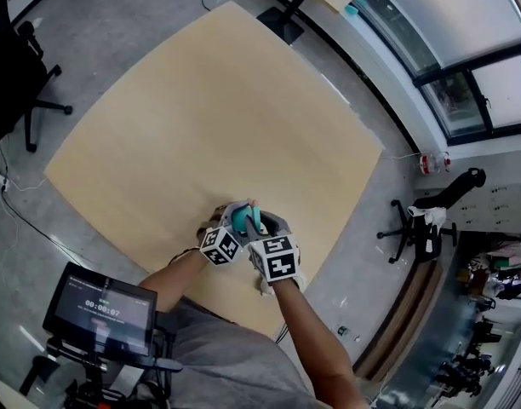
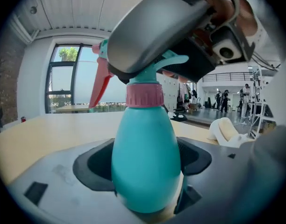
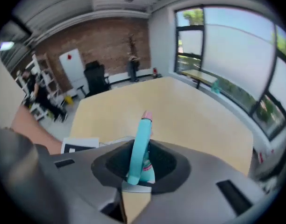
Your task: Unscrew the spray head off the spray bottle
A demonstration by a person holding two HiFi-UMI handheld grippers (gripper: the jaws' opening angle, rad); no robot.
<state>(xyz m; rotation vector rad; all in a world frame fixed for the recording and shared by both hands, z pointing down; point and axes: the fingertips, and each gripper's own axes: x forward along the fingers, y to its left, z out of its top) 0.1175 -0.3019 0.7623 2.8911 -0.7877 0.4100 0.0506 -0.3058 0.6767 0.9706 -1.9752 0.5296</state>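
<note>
A teal spray bottle (image 1: 241, 220) stands near the front edge of the light wooden table (image 1: 209, 118). My left gripper (image 1: 228, 221) is shut on its rounded body (image 2: 144, 164), which fills the gap between the jaws. Above the body sit the pink collar (image 2: 144, 95), the pink trigger (image 2: 100, 85) and the teal spray head (image 2: 175, 59). My right gripper (image 1: 259, 225) comes from above and is shut on the spray head (image 3: 139, 146), whose pink nozzle tip (image 3: 146, 115) sticks out past the jaws. The two grippers almost touch.
A screen on a stand (image 1: 99, 309) is at the person's left. A black office chair (image 1: 22, 75) stands left of the table and another (image 1: 426, 220) to its right. A water bottle (image 1: 431, 162) lies on the floor by the windows.
</note>
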